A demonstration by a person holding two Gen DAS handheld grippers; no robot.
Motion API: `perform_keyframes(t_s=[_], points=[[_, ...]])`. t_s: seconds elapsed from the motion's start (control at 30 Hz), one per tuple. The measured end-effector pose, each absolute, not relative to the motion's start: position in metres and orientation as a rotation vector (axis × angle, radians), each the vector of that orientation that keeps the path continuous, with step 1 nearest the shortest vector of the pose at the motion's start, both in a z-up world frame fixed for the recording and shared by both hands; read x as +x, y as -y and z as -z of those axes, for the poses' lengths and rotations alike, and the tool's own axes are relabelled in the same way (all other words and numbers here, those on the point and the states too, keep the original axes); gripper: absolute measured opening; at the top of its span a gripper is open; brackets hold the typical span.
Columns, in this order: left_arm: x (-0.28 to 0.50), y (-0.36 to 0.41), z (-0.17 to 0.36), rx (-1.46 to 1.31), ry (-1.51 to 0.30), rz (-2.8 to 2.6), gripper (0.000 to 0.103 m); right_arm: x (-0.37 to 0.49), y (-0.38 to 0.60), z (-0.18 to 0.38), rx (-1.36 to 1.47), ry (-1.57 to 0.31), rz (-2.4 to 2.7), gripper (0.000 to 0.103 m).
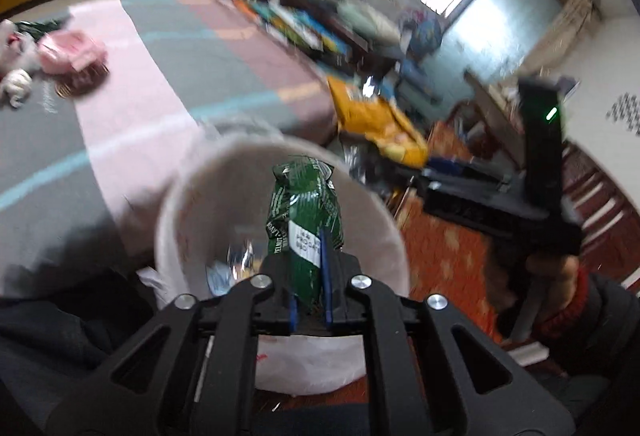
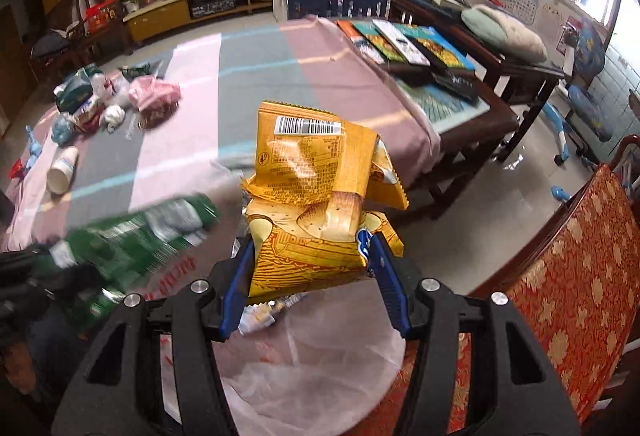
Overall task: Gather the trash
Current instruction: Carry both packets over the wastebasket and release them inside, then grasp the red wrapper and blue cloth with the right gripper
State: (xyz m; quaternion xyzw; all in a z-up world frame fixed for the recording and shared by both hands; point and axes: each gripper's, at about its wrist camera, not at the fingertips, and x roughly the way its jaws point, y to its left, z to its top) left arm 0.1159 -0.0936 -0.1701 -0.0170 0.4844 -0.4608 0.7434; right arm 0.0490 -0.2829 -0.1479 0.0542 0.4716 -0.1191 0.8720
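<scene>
My left gripper (image 1: 307, 264) is shut on a crumpled green wrapper (image 1: 306, 212) and holds it over the open mouth of a white trash bin (image 1: 188, 204) lined with a white bag. My right gripper (image 2: 312, 268) is shut on a yellow snack bag (image 2: 316, 196) and holds it above the same white bag (image 2: 320, 368). The green wrapper (image 2: 140, 236) shows blurred at the left of the right wrist view. The yellow bag (image 1: 376, 120) and the right gripper's body show at the right of the left wrist view.
A table with a pink and grey striped cloth (image 2: 256, 76) holds a pile of trash (image 2: 100, 96) and a tipped paper cup (image 2: 62, 170) at its far left. Books (image 2: 404, 44) lie along its right side. A red patterned chair (image 2: 568, 276) stands at the right.
</scene>
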Motion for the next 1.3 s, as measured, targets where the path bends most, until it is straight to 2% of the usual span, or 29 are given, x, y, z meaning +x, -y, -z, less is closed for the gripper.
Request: perform_keyframes(t_s=[0.07, 0.1, 0.13, 0.23, 0.3, 0.43, 0.6, 0.67, 0.7, 0.73, 0.8, 1.07, 1.23, 1.3], points=[[0.112, 0.105, 0.190, 0.022, -1.136, 0.997, 0.023, 0.048, 0.281, 0.159, 0.116, -1.013, 0.244, 0.062], [0.111, 0.107, 0.197, 0.034, -1.164, 0.984, 0.035, 0.048, 0.282, 0.161, 0.124, -1.017, 0.241, 0.064], [0.112, 0.105, 0.202, 0.037, -1.175, 0.968, 0.043, 0.049, 0.283, 0.163, 0.138, -1.016, 0.241, 0.068], [0.117, 0.095, 0.201, -0.002, -1.168, 0.941, 0.054, 0.052, 0.287, 0.160, 0.179, -1.003, 0.256, 0.081], [0.124, 0.085, 0.199, -0.050, -1.157, 0.924, 0.060, 0.054, 0.287, 0.158, 0.193, -1.001, 0.257, 0.083], [0.132, 0.069, 0.190, -0.091, -1.105, 0.830, 0.061, 0.058, 0.288, 0.153, 0.180, -0.984, 0.281, 0.083], [0.154, 0.013, 0.157, -0.137, -0.938, 0.545, 0.061, 0.076, 0.275, 0.142, 0.180, -0.946, 0.251, 0.083], [0.160, -0.013, 0.145, -0.109, -0.867, 0.389, 0.052, 0.091, 0.260, 0.136, 0.163, -0.927, 0.210, 0.083], [0.163, -0.026, 0.140, -0.085, -0.833, 0.311, 0.041, 0.102, 0.248, 0.132, 0.145, -0.917, 0.179, 0.083], [0.165, -0.040, 0.137, -0.062, -0.798, 0.226, 0.036, 0.114, 0.233, 0.128, 0.124, -0.905, 0.145, 0.083], [0.169, -0.068, 0.133, -0.057, -0.748, 0.090, 0.036, 0.141, 0.202, 0.121, 0.096, -0.882, 0.064, 0.083], [0.173, -0.192, 0.141, -0.331, -0.698, -0.330, 0.037, 0.275, 0.030, 0.099, 0.037, -0.830, -0.353, 0.083], [0.163, -0.223, 0.150, -0.424, -0.688, -0.499, 0.052, 0.358, -0.115, 0.119, -0.011, -0.981, -0.617, 0.084], [0.156, -0.233, 0.154, -0.473, -0.669, -0.544, 0.054, 0.380, -0.165, 0.142, -0.019, -1.088, -0.678, 0.085]])
